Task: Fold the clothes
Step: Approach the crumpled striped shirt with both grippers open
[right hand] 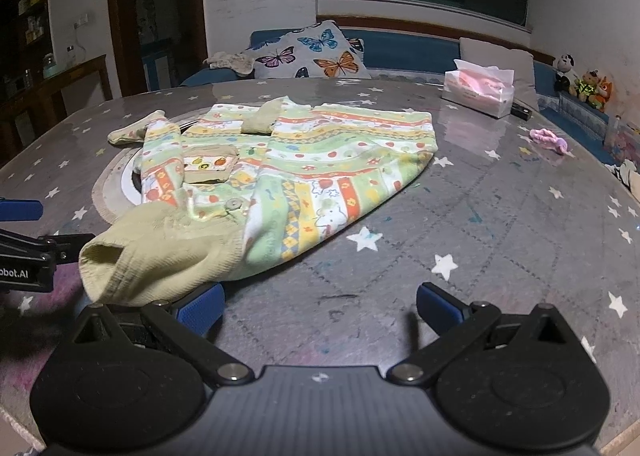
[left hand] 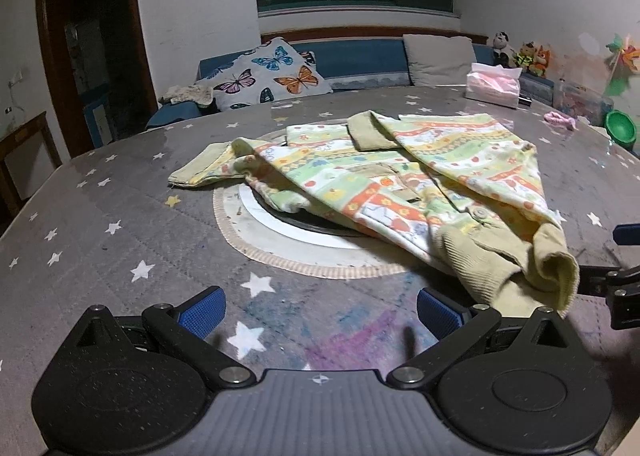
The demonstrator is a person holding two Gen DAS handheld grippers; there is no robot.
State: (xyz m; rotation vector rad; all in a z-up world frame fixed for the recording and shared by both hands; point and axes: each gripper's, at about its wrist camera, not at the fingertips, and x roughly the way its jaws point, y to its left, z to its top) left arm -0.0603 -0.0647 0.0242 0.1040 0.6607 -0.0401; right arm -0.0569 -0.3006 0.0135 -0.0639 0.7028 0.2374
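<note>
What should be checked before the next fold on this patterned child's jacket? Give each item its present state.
1. Left gripper open and empty: ok.
2. Right gripper open and empty: ok; the ribbed hem lies over its left finger, ungripped.
3. Child's jacket lying flat: not ok, hem end bunched and raised.
4. Both sleeves folded in: not ok; one ribbed cuff lies on the body, the other sleeve trails outward.
5. Tissue pack and pink hair tie apart from the jacket: ok.
6. Jacket's underside smooth: cannot tell.
</note>
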